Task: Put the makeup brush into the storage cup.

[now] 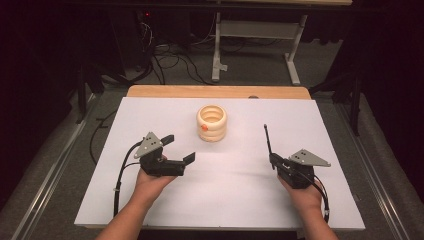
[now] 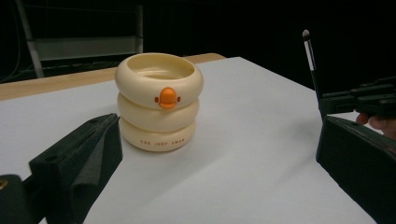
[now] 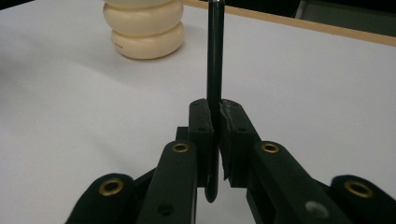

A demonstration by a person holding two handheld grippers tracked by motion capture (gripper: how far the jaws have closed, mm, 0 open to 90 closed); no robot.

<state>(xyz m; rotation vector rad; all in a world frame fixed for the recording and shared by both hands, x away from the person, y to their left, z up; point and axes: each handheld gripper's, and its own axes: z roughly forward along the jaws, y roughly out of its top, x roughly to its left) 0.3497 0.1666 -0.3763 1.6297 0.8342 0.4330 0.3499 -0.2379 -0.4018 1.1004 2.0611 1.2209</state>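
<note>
A cream cup [image 1: 211, 122] made of three stacked rings, with a small orange beak on its front, stands upright on the white board [image 1: 230, 195]. My left gripper [image 1: 178, 148] is open near the cup's front left, and nothing is between its jaws. In the left gripper view the cup [image 2: 159, 100] stands a little ahead of the open left gripper [image 2: 218, 126]. My right gripper [image 1: 273, 160] is shut on a thin black brush [image 1: 268, 140] that points away from me. The pads of the right gripper [image 3: 215, 112] clamp the brush handle [image 3: 215, 51]. The brush's pale tip [image 2: 306, 33] stands up at the right.
The white board lies on a wooden tabletop whose far edge [image 1: 215, 91] shows beyond it. Behind the table stand a white metal frame [image 1: 255, 30] and loose cables [image 1: 170, 62] on the floor. The surroundings are dark.
</note>
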